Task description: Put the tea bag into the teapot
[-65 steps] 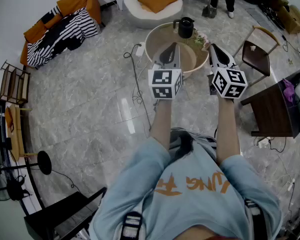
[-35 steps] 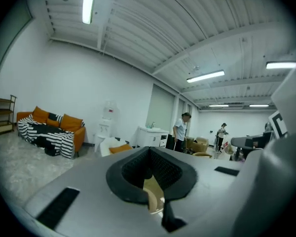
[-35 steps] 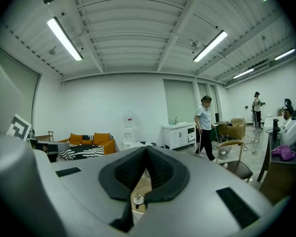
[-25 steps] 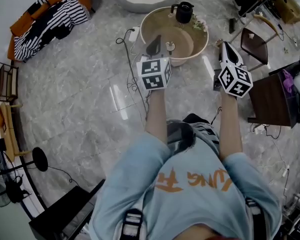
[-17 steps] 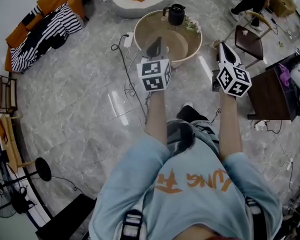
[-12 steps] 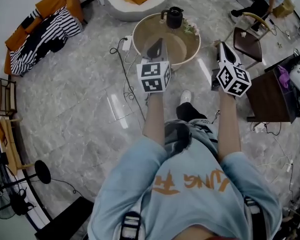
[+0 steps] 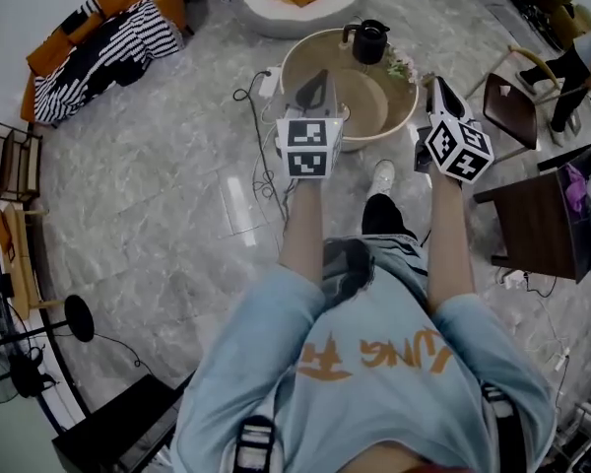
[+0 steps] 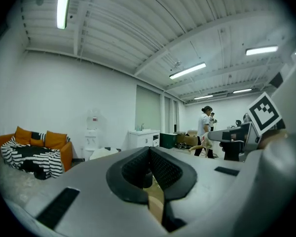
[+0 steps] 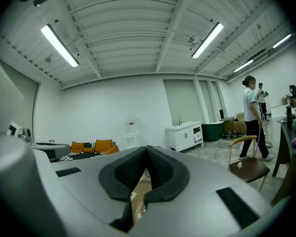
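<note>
The dark teapot (image 7: 367, 42) stands at the far edge of the round tabletop (image 7: 294, 62), well apart from both grippers. The tea bag cannot be made out. The left gripper (image 7: 320, 77) hangs over the near edge and the right gripper (image 7: 435, 85) at the right edge. Both have their jaws closed on nothing.

Evenly bright indoors; lit from above by ceiling tube lamps (image 8: 64, 6). Pale glare streak on polished floor (image 7: 238, 205) in head view. Only faint, soft shadows. Strongly fisheye-bent, black-vignetted at corners in both gripper views. Soft in nearest foreground, sharp farther off.
</note>
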`<state>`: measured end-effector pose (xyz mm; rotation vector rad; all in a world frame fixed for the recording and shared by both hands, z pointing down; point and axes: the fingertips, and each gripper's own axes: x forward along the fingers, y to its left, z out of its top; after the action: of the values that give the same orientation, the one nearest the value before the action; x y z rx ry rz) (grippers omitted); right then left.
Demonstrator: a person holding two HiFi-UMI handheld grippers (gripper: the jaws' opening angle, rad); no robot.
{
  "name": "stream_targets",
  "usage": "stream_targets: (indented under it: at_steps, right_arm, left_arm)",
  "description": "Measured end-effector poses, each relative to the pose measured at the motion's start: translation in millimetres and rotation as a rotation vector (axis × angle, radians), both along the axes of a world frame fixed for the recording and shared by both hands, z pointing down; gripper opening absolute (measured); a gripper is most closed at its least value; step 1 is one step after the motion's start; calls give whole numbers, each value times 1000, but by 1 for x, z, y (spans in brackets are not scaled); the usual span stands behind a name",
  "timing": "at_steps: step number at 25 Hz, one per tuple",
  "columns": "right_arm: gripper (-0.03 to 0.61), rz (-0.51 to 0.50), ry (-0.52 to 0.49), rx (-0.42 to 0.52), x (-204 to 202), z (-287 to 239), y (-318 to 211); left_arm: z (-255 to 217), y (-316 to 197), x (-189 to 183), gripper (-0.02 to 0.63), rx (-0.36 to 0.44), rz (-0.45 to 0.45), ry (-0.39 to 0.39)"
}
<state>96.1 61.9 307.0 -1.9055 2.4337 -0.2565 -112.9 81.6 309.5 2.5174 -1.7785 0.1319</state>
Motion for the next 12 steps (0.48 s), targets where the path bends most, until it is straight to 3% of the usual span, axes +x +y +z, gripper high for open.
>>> stream_targets:
  at_steps: [8, 12]
  right_arm:
    - [14, -19, -7, -7, 16, 4, -65]
    - [12, -43, 162, 15, 30, 16, -101]
  left_arm:
    - [14, -67, 12, 25, -51, -24, 41]
    - [51, -111, 40, 25, -110, -24, 39]
